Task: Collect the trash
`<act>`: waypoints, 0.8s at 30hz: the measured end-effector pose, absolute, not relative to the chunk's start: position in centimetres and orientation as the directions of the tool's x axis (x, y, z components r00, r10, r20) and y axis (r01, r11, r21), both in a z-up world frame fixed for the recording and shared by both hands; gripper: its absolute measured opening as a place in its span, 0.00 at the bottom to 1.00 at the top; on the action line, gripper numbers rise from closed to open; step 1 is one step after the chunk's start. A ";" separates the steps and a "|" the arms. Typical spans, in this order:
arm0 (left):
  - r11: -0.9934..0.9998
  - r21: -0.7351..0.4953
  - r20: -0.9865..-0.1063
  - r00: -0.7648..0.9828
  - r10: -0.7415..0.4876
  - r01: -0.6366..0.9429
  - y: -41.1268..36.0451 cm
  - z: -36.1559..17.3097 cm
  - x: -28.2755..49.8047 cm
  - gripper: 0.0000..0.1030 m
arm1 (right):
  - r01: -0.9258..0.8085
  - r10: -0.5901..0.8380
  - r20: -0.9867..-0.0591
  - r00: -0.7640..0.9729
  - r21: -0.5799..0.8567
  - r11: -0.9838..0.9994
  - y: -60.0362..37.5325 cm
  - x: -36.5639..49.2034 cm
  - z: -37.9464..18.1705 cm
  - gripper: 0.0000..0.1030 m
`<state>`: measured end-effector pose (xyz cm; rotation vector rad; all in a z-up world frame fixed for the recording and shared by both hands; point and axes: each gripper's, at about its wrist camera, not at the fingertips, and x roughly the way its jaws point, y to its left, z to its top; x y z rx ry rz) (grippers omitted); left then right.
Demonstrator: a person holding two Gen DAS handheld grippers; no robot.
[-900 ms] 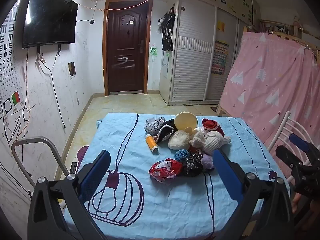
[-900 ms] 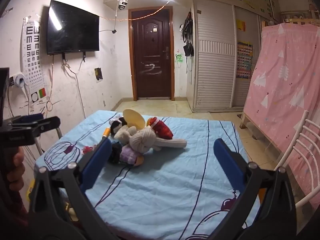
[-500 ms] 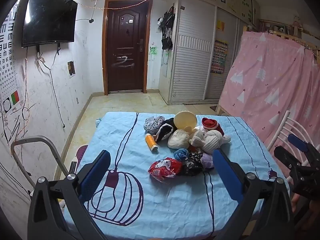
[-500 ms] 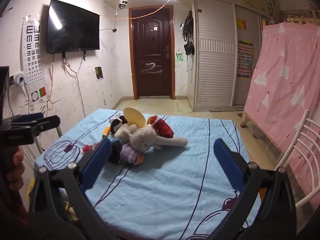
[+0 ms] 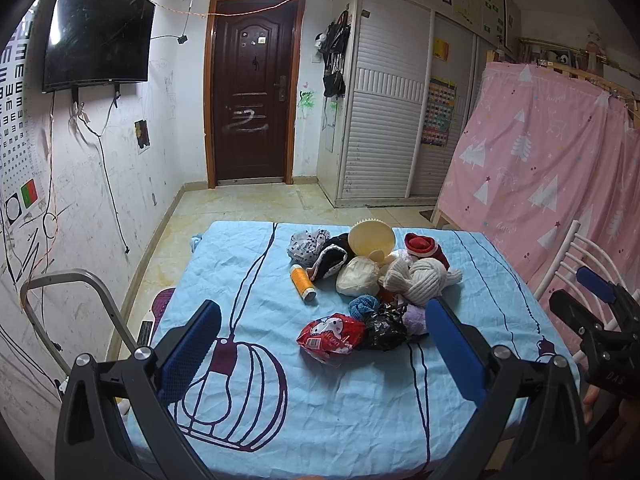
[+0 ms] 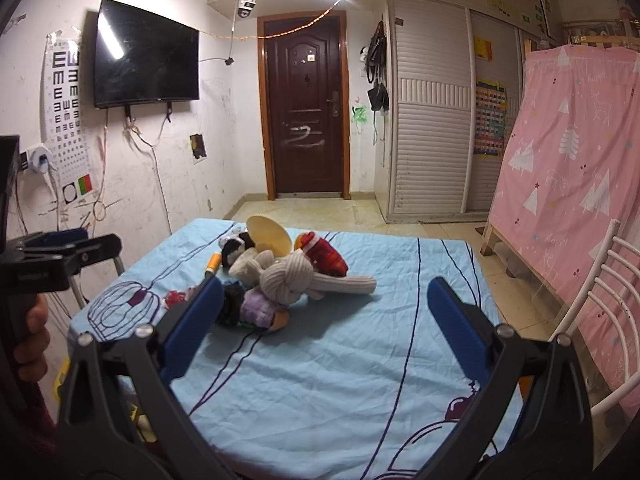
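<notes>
Left tool (image 5: 320, 344) hangs above the near edge of the tabletop (image 5: 248, 408), its blue pads spread wide with nothing between them. Right tool (image 6: 320, 320) hovers over the same blue cloth farther to the right, equally wide apart and empty.

The trash sits in one heap mid-table. From the left wrist view, a red wrapper (image 5: 331, 335) lies nearest, touching a crumpled black bag (image 5: 385, 327). Just behind them are a blue scrap (image 5: 362, 305) and a purple tuft (image 5: 414, 318). An orange spool (image 5: 303, 282) lies on its side at the heap's left edge. A knotted cream sock (image 5: 424, 280), a pale bundle (image 5: 357, 276), a yellow fan (image 5: 372, 235), a red hat (image 5: 422, 245) and a spotted bag (image 5: 307, 242) fill the far side.

The right wrist view shows the sock's (image 6: 292, 280) leg stretching right across the cloth, which the left view hides. There the wrapper (image 6: 175, 297) and spool (image 6: 212, 265) are barely visible past the left finger. The fan (image 6: 269, 236) stands tilted.

Each camera catches the other tool: the right one (image 5: 600, 312) at the left view's right edge, the left one (image 6: 52, 256) at the right view's left edge. A white chair (image 6: 596, 312) stands right of the table.
</notes>
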<state>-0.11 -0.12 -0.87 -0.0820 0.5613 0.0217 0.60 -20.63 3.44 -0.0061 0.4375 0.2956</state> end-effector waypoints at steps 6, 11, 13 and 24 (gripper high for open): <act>0.996 -0.072 -0.533 0.846 -0.002 -0.043 -0.1 -1.0 -0.1 0.91 | -0.284 0.282 -0.419 0.863 0.058 0.957 -20.8 0.7 3.4 0.96; 0.996 -0.073 -0.536 0.844 -0.003 -0.042 0.0 -1.1 0.1 0.91 | -0.283 0.281 -0.419 0.863 0.059 0.957 -20.8 0.7 3.4 0.96; 0.996 -0.074 -0.538 0.843 -0.004 -0.042 -0.1 -1.5 0.3 0.91 | -0.284 0.281 -0.419 0.863 0.058 0.957 -20.8 0.7 3.4 0.96; 0.996 -0.074 -0.547 0.837 -0.005 -0.043 0.3 -1.7 0.8 0.91 | -0.286 0.284 -0.422 0.861 0.060 0.956 -20.6 0.8 3.4 0.96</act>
